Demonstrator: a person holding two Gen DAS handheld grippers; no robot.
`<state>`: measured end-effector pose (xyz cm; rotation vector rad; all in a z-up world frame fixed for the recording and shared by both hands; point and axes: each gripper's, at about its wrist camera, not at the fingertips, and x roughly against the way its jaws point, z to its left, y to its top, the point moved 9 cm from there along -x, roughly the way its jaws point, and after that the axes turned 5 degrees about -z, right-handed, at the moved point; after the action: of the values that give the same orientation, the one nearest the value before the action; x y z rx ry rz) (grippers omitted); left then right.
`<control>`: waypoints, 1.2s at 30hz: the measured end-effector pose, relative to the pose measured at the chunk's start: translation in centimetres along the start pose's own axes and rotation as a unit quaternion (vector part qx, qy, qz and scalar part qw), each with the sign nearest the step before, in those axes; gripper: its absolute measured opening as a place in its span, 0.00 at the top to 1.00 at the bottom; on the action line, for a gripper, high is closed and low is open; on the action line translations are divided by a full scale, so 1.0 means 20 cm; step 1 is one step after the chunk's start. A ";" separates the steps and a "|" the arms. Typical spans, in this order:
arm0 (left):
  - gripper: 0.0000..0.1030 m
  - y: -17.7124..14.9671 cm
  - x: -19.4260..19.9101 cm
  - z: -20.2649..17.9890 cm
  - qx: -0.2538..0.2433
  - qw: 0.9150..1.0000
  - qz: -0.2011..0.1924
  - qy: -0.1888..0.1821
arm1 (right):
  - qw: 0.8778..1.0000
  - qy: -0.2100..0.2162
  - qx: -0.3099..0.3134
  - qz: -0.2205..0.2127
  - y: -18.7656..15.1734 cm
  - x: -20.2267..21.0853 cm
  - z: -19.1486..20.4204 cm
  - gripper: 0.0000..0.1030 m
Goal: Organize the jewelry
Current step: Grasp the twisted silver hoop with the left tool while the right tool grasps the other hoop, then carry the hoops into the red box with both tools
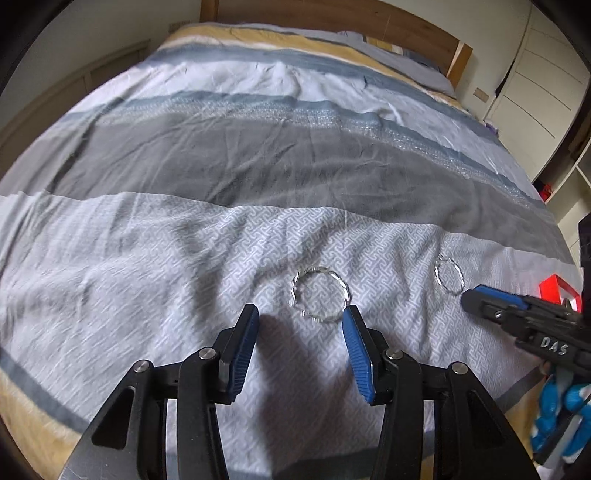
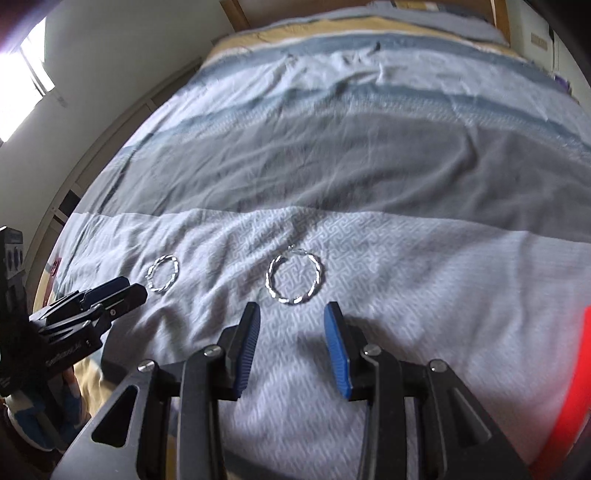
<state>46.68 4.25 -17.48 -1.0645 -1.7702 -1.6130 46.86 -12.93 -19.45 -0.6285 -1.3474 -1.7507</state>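
Note:
Two twisted silver hoop earrings lie flat on the patterned grey bedspread. In the left wrist view one hoop (image 1: 320, 294) lies just beyond my open, empty left gripper (image 1: 300, 317), close to its right fingertip; the other hoop (image 1: 449, 275) lies to the right, by the tip of my right gripper (image 1: 476, 295). In the right wrist view that second hoop (image 2: 294, 275) lies just ahead of my open, empty right gripper (image 2: 291, 314). The first hoop (image 2: 163, 274) lies at the left, beside the left gripper (image 2: 131, 288).
A red box (image 1: 557, 291) sits at the right edge of the bed; it also shows as a red edge in the right wrist view (image 2: 576, 387). The striped bedspread (image 1: 258, 155) stretches back to a wooden headboard (image 1: 332, 18). White cabinets (image 1: 535, 85) stand at the right.

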 end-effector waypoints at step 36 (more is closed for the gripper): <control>0.62 -0.02 0.16 -0.57 -0.095 0.994 0.050 -0.028 | 0.998 -0.043 -0.047 -0.005 -0.02 0.53 -0.33 0.64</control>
<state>43.07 -6.16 -13.30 -1.2759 -1.5952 -1.7316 41.45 -22.42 -13.35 -0.7590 -1.3344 -1.8219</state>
